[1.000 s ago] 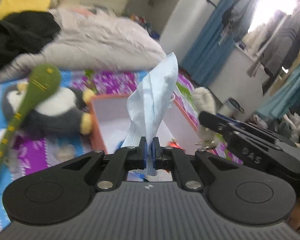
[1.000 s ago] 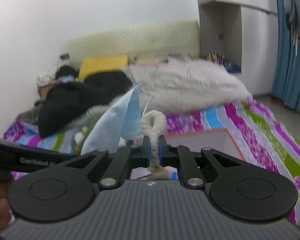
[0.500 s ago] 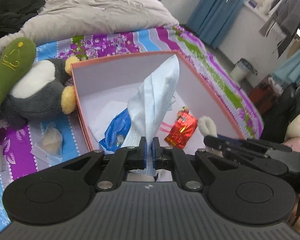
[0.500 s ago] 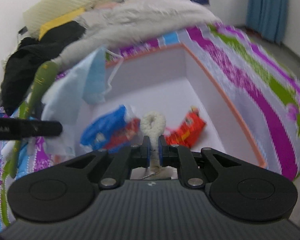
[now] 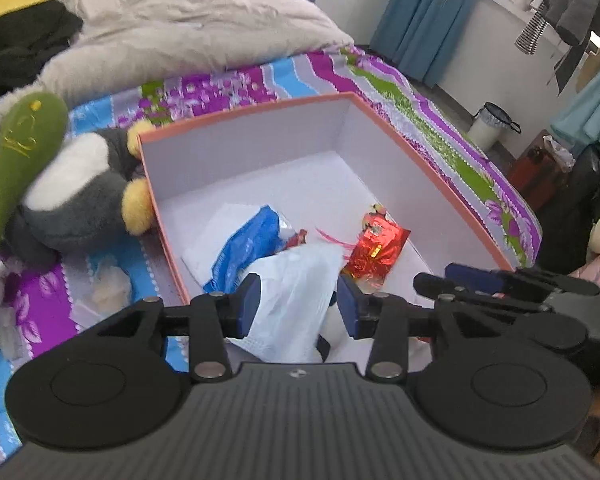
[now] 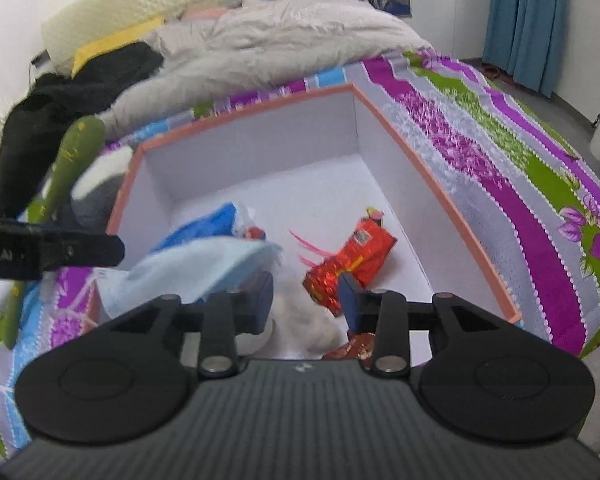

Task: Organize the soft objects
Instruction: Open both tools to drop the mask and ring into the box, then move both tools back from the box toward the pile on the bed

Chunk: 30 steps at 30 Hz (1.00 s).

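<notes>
Both the left hand-held gripper [image 5: 298, 306] and the right hand-held gripper [image 6: 306, 302] tilt downward, jaws opening.

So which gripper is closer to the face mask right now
Left. The left gripper has the face mask between its opening fingers; the right gripper is beside it, over a white fluffy toy.

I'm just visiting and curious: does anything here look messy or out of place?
Mostly the soft toys. A grey-and-white plush penguin and a green plush club lie on the bedspread, outside the box, unlike the rest. Inside, the pale blue face mask lies crumpled between the left gripper's opening jaws.
</notes>
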Available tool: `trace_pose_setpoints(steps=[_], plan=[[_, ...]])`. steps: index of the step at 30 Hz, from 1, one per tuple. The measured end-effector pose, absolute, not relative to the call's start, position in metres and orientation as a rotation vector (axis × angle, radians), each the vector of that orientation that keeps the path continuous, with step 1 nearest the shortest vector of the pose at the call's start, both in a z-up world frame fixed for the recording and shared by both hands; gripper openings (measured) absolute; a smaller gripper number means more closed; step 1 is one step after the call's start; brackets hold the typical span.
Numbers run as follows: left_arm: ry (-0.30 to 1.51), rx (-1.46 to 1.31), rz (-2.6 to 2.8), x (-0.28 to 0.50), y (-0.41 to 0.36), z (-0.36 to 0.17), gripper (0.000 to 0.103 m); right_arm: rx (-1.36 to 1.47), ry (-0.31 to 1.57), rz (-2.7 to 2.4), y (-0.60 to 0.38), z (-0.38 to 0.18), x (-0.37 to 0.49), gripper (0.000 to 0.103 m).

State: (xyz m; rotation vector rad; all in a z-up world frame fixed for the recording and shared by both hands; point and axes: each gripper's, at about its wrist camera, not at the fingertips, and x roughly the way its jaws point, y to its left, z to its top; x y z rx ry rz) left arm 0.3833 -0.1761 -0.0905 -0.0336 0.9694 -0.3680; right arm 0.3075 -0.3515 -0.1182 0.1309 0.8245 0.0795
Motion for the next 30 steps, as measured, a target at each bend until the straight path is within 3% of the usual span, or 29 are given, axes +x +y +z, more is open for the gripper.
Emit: trace_pose_setpoints(steps=[16, 30], plan=[[0.697, -0.051, -0.333, 0.305, -0.124, -0.016, 0.048, 0.132, 0.520, 0.155, -0.318, -0.039, 0.248, 0.039], [0.583, -0.122, -0.286, 0.230, -0.071, 0.010, 0.048, 0.140, 0.409, 0.255, -0.277, -0.022, 0.198, 0.039]])
